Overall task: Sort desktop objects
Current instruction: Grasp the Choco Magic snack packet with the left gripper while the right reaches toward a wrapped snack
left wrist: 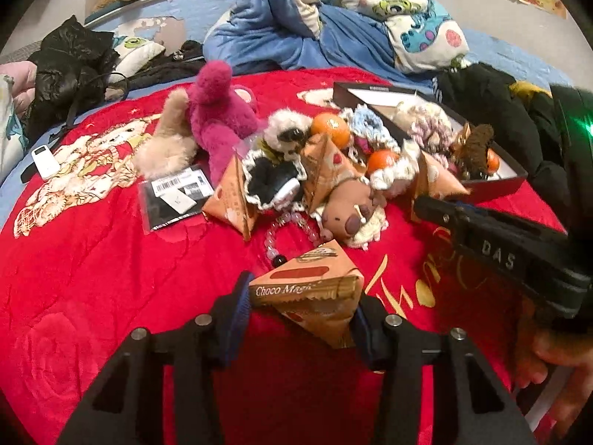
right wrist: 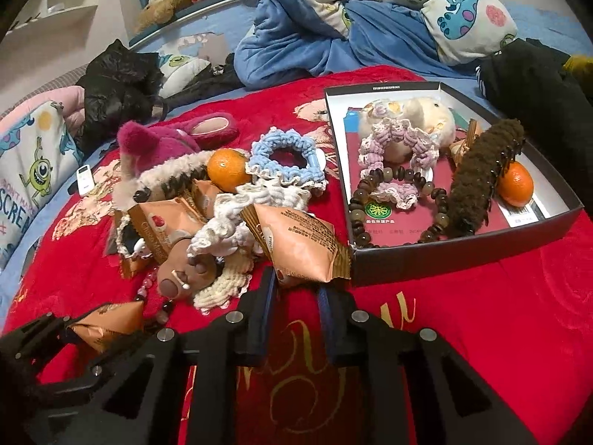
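My left gripper (left wrist: 302,309) is shut on an orange Choco Magic snack packet (left wrist: 315,296), held just above the red blanket (left wrist: 92,278). My right gripper (right wrist: 296,289) is shut on the lower corner of another orange snack packet (right wrist: 300,244) beside the near left corner of the dark box (right wrist: 463,256). The box holds a bead bracelet (right wrist: 370,193), a purple scrunchie (right wrist: 404,141), a brown furry clip (right wrist: 481,178), an orange (right wrist: 515,185) and a cream plush. A pile on the blanket has more packets (left wrist: 231,200), oranges (left wrist: 330,128), scrunchies (right wrist: 285,159) and a brown figurine (left wrist: 352,211).
A magenta plush (left wrist: 218,111) and a barcoded black pouch (left wrist: 174,196) lie left of the pile. A white remote (left wrist: 44,161) sits at the blanket's left edge. Black clothing (left wrist: 70,70) and a blue monster duvet (left wrist: 333,11) lie behind. The right gripper's body (left wrist: 511,256) shows in the left view.
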